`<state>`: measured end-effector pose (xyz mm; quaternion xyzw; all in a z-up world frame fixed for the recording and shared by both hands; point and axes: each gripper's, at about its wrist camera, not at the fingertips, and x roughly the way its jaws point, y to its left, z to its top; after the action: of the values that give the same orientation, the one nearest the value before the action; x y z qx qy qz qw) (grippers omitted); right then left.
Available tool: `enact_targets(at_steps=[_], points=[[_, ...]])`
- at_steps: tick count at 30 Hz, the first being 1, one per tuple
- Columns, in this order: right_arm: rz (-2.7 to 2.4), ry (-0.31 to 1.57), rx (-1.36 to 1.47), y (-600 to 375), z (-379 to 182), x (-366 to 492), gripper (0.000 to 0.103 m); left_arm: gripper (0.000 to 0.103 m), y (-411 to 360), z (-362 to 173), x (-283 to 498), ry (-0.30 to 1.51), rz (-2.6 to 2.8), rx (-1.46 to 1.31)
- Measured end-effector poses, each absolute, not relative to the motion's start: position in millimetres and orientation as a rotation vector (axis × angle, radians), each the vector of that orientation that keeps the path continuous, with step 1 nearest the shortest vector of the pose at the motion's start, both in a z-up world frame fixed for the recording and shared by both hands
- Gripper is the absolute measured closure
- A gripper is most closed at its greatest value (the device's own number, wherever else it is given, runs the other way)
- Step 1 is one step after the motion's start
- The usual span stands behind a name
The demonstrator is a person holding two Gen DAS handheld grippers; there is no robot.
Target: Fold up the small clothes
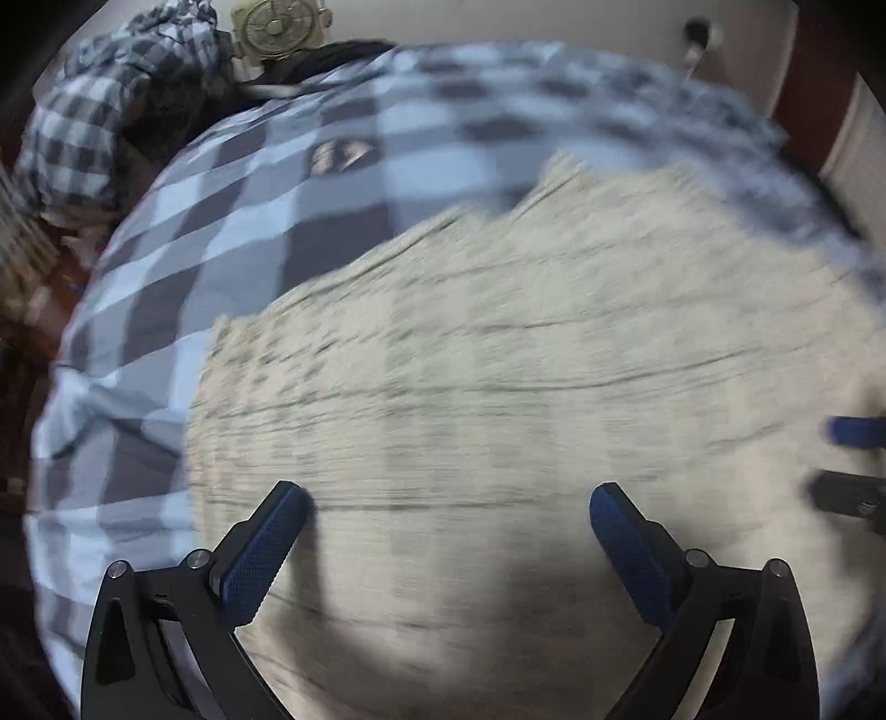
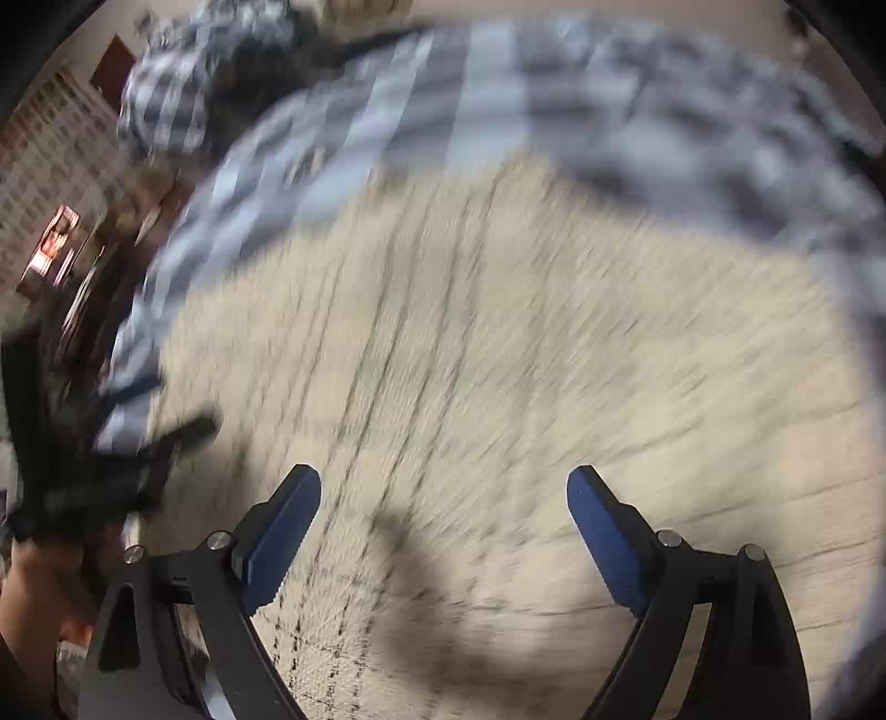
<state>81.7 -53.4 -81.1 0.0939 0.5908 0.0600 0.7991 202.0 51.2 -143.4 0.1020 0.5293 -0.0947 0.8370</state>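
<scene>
Left wrist view shows a beige cloth (image 1: 498,360) spread flat on a checked blanket (image 1: 249,194), just beyond the left gripper (image 1: 446,507), jaws wide and empty. Above it too, the right gripper (image 2: 443,490) gapes, holding nothing. Far left stands a fan (image 1: 277,27).

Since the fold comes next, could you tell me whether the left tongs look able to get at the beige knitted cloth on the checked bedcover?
Probably yes: the left tongs stand open right above the beige knitted cloth, with nothing between them.
</scene>
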Motion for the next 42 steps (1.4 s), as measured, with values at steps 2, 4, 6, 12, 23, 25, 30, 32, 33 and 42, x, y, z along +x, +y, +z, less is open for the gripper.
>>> enact_targets(at_steps=[2,4,6,12,23,25,30,32,33,42], points=[[0.117,1.318,0.172,-62,-102,80,0.014,0.000,69,-150,202,1.091,-0.235,0.155],[0.215,1.246,0.163,-82,-94,67,0.016,0.000,93,-155,207,1.067,-0.241,0.080],[0.126,1.220,0.105,-107,-85,59,0.016,0.000,103,-155,214,1.066,-0.270,0.047],[-0.033,1.165,0.273,-208,-67,30,0.079,0.000,84,-141,207,0.956,-0.209,0.233],[-0.432,0.918,0.146,-222,-3,-3,0.041,0.000,116,-91,213,0.821,-0.168,0.016],[-0.370,0.912,0.046,-187,-4,11,0.018,0.000,104,-97,219,0.891,-0.299,-0.051],[-0.143,1.055,-0.016,-139,-56,57,0.014,0.000,75,-141,225,1.046,-0.205,0.102],[-0.141,1.148,0.005,-146,-83,67,0.014,0.000,87,-144,226,1.040,-0.145,0.116],[-0.179,1.179,-0.001,-154,-92,65,0.014,0.000,93,-139,226,1.025,-0.132,0.098],[-0.671,0.766,-0.083,-228,12,-15,0.014,0.000,132,-48,191,0.890,0.238,0.211]])
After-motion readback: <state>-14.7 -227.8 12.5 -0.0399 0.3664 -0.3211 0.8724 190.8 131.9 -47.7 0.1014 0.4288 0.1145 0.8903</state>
